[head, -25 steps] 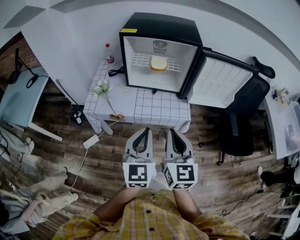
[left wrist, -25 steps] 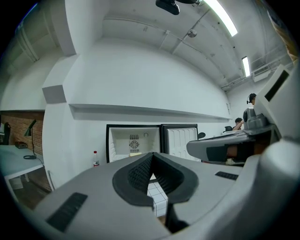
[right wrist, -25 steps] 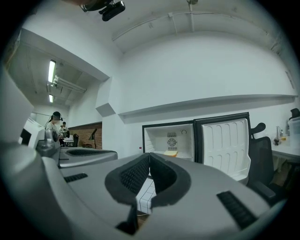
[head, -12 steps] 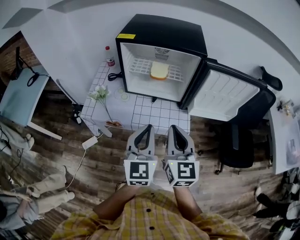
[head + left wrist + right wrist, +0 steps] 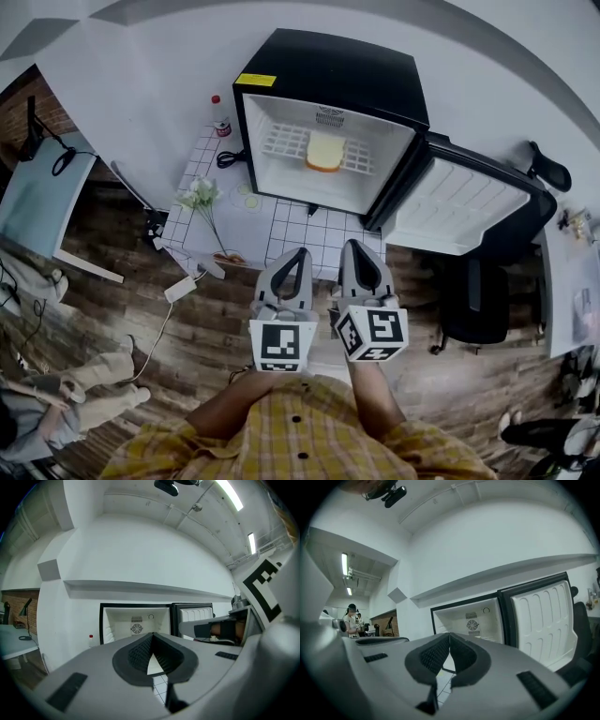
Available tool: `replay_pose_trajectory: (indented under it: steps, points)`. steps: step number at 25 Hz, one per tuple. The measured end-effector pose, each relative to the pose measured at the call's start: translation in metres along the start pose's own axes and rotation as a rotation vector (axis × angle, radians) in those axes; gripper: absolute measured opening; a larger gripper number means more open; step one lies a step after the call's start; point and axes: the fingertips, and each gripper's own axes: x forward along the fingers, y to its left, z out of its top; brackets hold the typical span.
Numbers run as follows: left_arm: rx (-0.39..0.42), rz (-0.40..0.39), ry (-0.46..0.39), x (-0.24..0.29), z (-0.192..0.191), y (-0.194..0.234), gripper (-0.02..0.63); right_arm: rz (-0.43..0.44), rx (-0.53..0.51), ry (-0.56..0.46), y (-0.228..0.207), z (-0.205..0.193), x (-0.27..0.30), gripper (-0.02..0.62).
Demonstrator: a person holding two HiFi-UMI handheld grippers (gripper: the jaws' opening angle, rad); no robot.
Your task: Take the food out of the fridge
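A small black fridge (image 5: 328, 131) stands open on a white tiled table (image 5: 281, 225), its door (image 5: 464, 206) swung out to the right. A slice of bread (image 5: 324, 151) lies on the white wire shelf (image 5: 300, 145) inside. My left gripper (image 5: 302, 253) and right gripper (image 5: 354, 246) are held side by side, level, short of the table's front edge and pointing at the fridge. Both are shut with nothing in them. The left gripper view has the fridge cavity (image 5: 136, 623) just above its closed tips (image 5: 152, 634). The right gripper view shows the cavity (image 5: 471, 620) and the door (image 5: 541, 616).
White flowers (image 5: 202, 194) and a red-capped bottle (image 5: 217, 111) are on the table left of the fridge. A black office chair (image 5: 478, 291) stands at the right. A power adapter and cable (image 5: 178, 287) lie on the wood floor, and another person's legs (image 5: 75, 384) are at far left.
Both grippers have moved forward together toward the fridge, which now sits nearer in the head view. The right gripper's marker cube has rolled slightly. Both stay shut.
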Motion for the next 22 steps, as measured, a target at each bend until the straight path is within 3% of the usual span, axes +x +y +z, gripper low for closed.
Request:
replay_pose_trajectory:
  steps: [4,12,17,22]
  points:
    - [0.002,0.0,-0.007,0.01,0.004,0.011,0.006,0.061,0.178,0.018,0.003,-0.009,0.025,0.008]
    - [0.018,0.001,-0.009,0.02,0.004,0.029,0.006,0.254,0.863,0.02,0.0,-0.043,0.076,0.008]
    - [0.007,0.0,0.002,0.024,-0.002,0.037,0.006,0.22,1.219,-0.023,-0.025,-0.081,0.1,0.008]
    - [0.015,-0.005,0.008,0.026,-0.004,0.039,0.006,0.195,1.354,-0.051,-0.039,-0.103,0.12,0.009]
